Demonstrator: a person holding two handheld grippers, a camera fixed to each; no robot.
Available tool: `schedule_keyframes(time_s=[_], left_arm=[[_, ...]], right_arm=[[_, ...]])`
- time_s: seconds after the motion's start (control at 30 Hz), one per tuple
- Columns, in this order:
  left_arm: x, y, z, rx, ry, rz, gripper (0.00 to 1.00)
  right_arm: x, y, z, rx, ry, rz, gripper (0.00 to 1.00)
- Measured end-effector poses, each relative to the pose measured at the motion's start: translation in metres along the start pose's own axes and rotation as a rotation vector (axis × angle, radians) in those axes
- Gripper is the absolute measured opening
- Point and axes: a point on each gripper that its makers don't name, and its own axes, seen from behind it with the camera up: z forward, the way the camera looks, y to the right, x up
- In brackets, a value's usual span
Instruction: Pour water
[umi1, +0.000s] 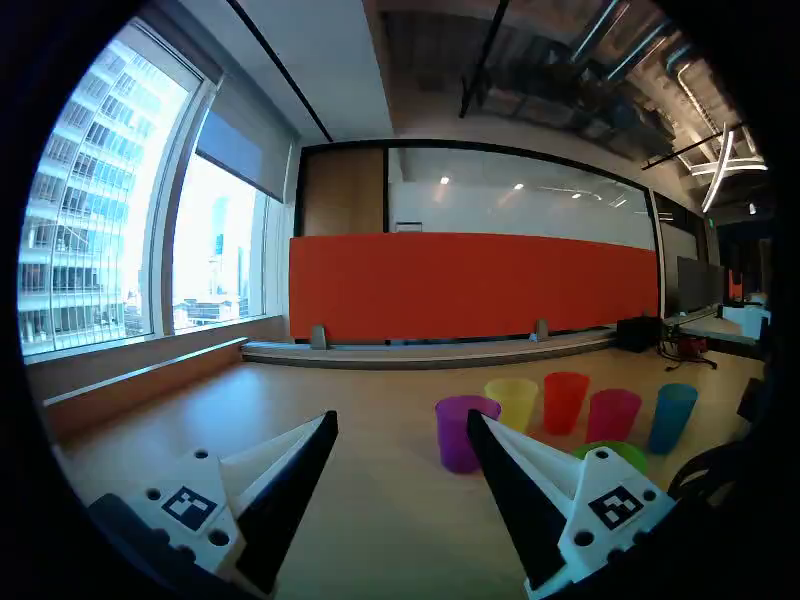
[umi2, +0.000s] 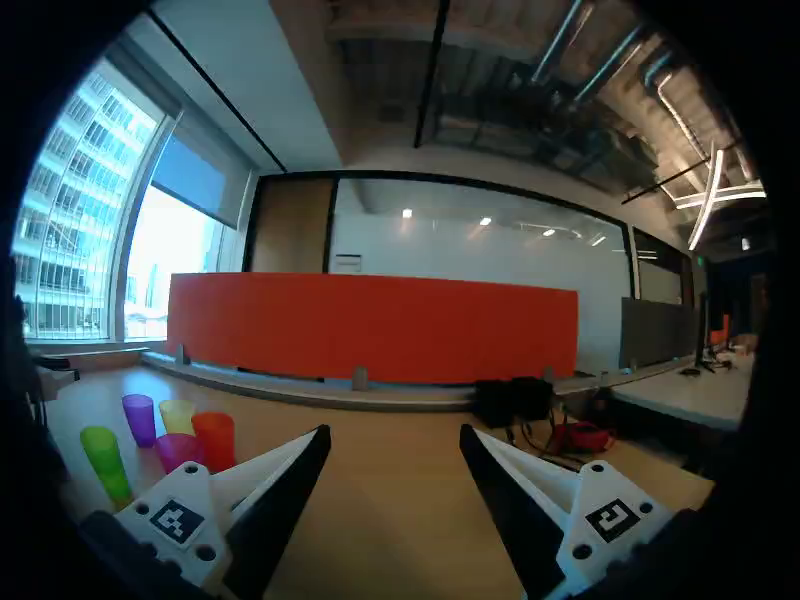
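Several coloured plastic cups stand upright in a cluster on a wooden tabletop (umi1: 380, 510). In the left gripper view, just ahead and to the right, are a purple cup (umi1: 463, 432), a yellow cup (umi1: 512, 402), an orange cup (umi1: 565, 400), a pink cup (umi1: 612, 414) and a blue cup (umi1: 671, 416). A green cup (umi1: 620, 452) is half hidden behind one finger. My left gripper (umi1: 400, 422) is open and holds nothing. In the right gripper view the green cup (umi2: 105, 462), purple cup (umi2: 139, 418), yellow cup (umi2: 177, 413), orange cup (umi2: 214, 440) and pink cup (umi2: 176, 450) sit at far left. My right gripper (umi2: 393, 435) is open and holds nothing.
An orange partition (umi1: 470, 285) runs across the back behind a low ledge. Tall windows (umi1: 90, 230) fill the left side. A black bag (umi2: 513, 400) and a red item with cables (umi2: 575, 437) lie by a desk (umi2: 690, 395) at right.
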Motion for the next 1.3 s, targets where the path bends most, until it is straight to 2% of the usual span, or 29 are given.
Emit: schedule_keyframes(time_s=[0.2,0.67,1.3], left_arm=[[0.0,-0.001,0.0,0.0,0.0,0.0,0.96],[0.0,0.0,0.0,0.0,0.0,0.0,0.96],[0.0,-0.001,0.0,0.0,0.0,0.0,0.96]], right_arm=[[-0.017,0.001,0.001,0.004,-0.011,-0.004,1.0],[-0.04,0.013,0.003,0.003,-0.039,0.052,1.0],[-0.043,0.009,0.002,0.015,-0.051,0.046,1.0]])
